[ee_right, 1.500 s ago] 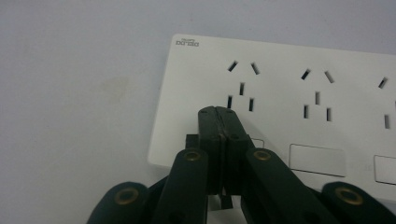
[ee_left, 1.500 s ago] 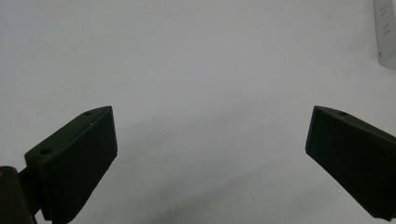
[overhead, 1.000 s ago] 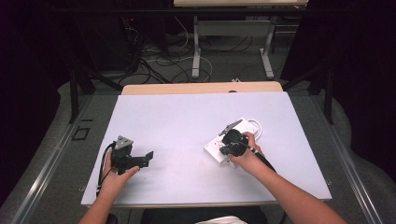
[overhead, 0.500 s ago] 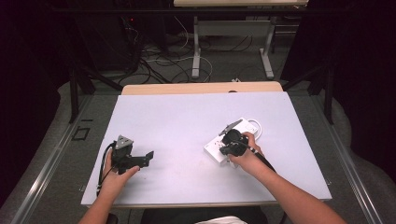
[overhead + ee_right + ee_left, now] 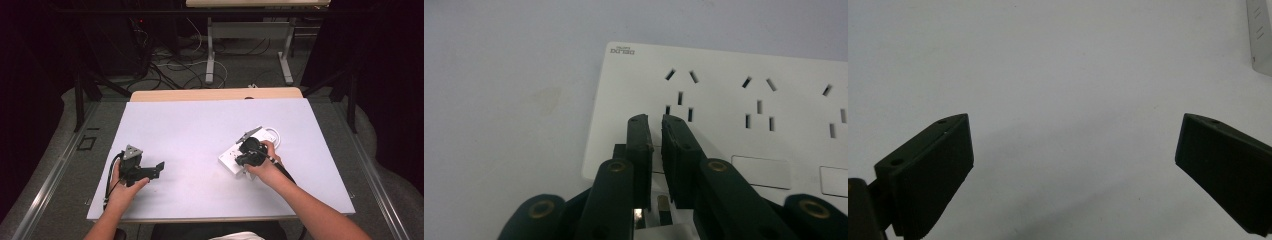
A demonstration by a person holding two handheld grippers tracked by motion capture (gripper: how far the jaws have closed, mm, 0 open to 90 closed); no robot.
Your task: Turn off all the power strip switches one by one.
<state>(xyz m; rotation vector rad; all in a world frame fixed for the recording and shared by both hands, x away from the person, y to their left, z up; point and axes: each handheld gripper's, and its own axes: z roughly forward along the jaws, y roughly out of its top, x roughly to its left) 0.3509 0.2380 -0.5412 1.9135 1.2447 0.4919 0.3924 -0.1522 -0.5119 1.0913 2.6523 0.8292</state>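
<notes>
- Starting at the left of the high view, the left claw point(image 5: 159, 169) sits low over the desk point(image 5: 200, 130), near the front left corner.
- Its jaws are spread wide apart in the left gripper view, with bare desk between them. It holds nothing.
- The left hand point(image 5: 125, 187) wraps around the back of that claw. The forearm comes in from the bottom edge, and the claw points to the right across the desk. A black cable loops down beside the hand.
- The middle of the desk is plain and pale.
- Further right lies the white power strip point(image 5: 231, 159), flat on the desk and turned at a slant. Its white cord point(image 5: 272, 134) curls at the far end.
- The right claw point(image 5: 655, 125) is over the near end of the power strip, by the first group of socket holes point(image 5: 680, 95).
- Its jaws are almost together, with just a thin gap between them. They have just been opening a little. A small metal piece shows low down in the gap, but I cannot tell what it is or whether the pads squeeze it.
- The tips look right at the strip's top face. I cannot tell if they touch it.
- The right hand point(image 5: 267, 165) grips that claw from behind. The forearm comes up from the bottom right, and the claw tilts down at the strip.
</notes>
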